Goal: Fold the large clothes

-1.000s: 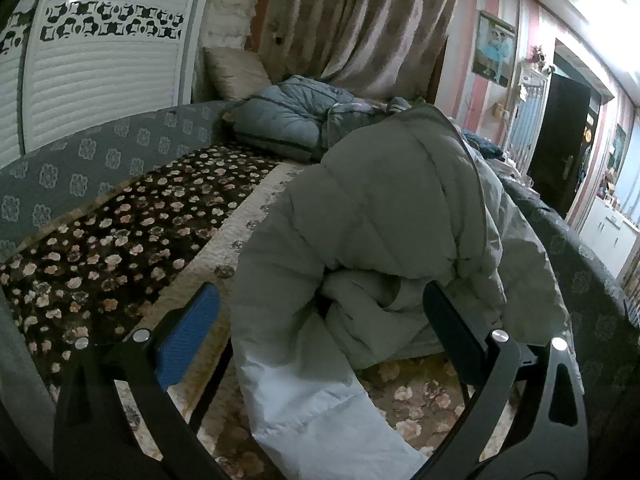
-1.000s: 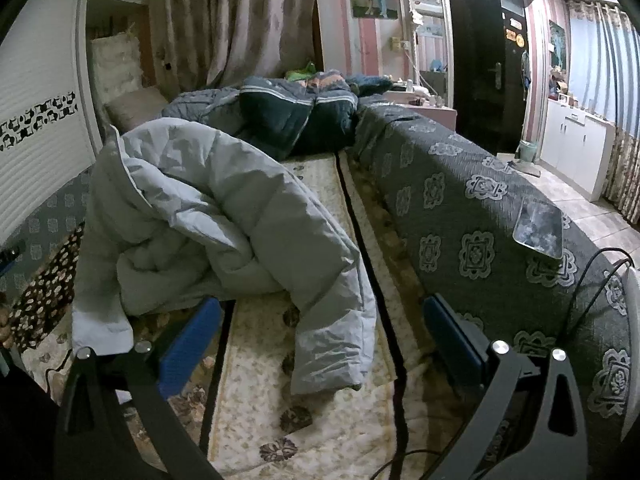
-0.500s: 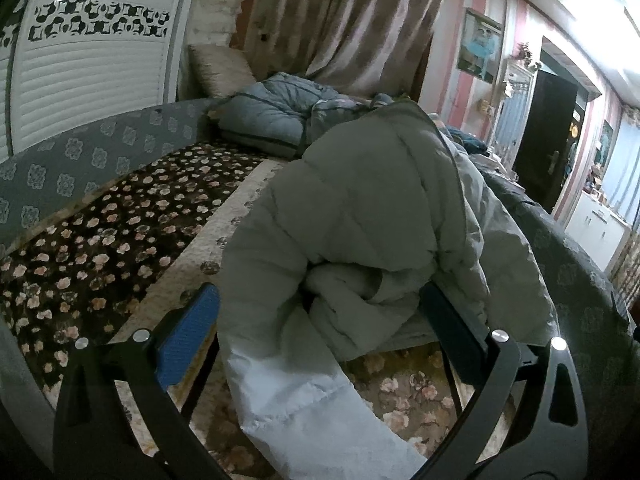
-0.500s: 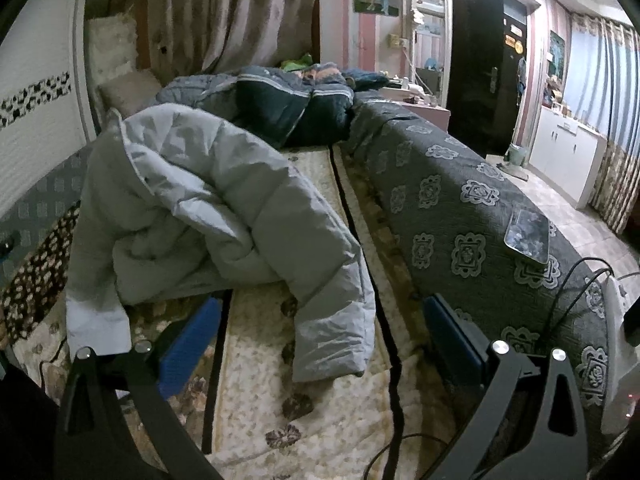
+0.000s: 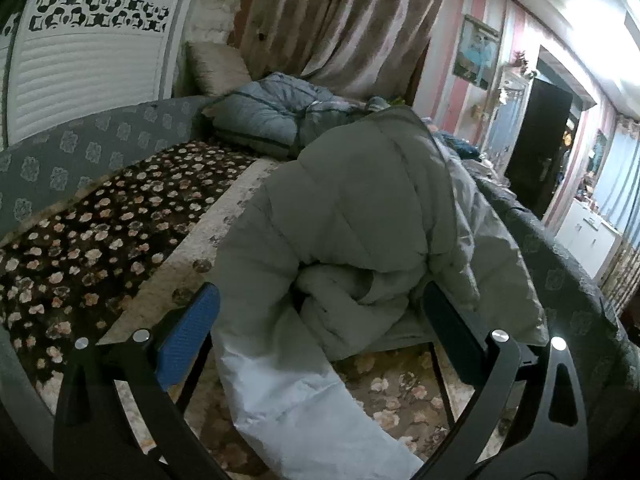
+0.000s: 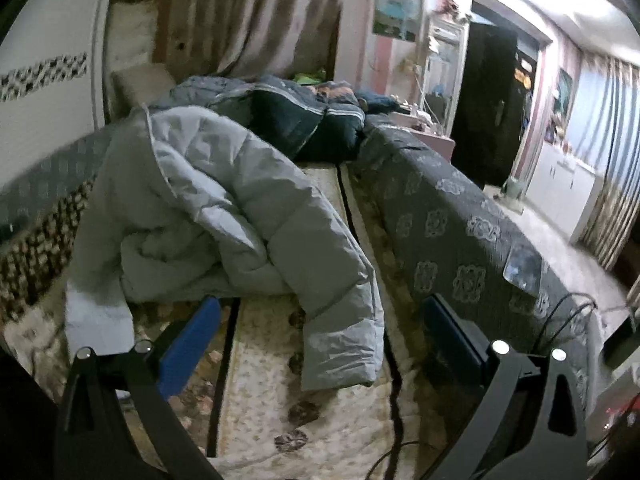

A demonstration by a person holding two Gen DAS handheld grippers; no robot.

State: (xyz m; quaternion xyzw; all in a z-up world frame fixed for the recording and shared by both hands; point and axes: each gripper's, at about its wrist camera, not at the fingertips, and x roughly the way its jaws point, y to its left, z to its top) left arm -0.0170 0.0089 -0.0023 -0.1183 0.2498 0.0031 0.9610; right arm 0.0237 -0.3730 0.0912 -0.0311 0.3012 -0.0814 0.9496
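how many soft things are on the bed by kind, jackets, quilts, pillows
puffer jacket: 1, grey, crumpled
folded quilts: 2, one light blue, one dark
pillows: 1, beige, at the far end
total: 4

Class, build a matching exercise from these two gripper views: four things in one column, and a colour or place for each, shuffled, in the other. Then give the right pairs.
Things
1. puffy jacket
2. left gripper finger pad
3. folded quilt
4. framed picture

Descriptions
A. hangs on the pink striped wall
B. bright blue
C. dark navy, at the far end of the bed
D. pale grey, crumpled in a heap on the floral cover

Pairs: 1-D, 2-B, 3-C, 4-A
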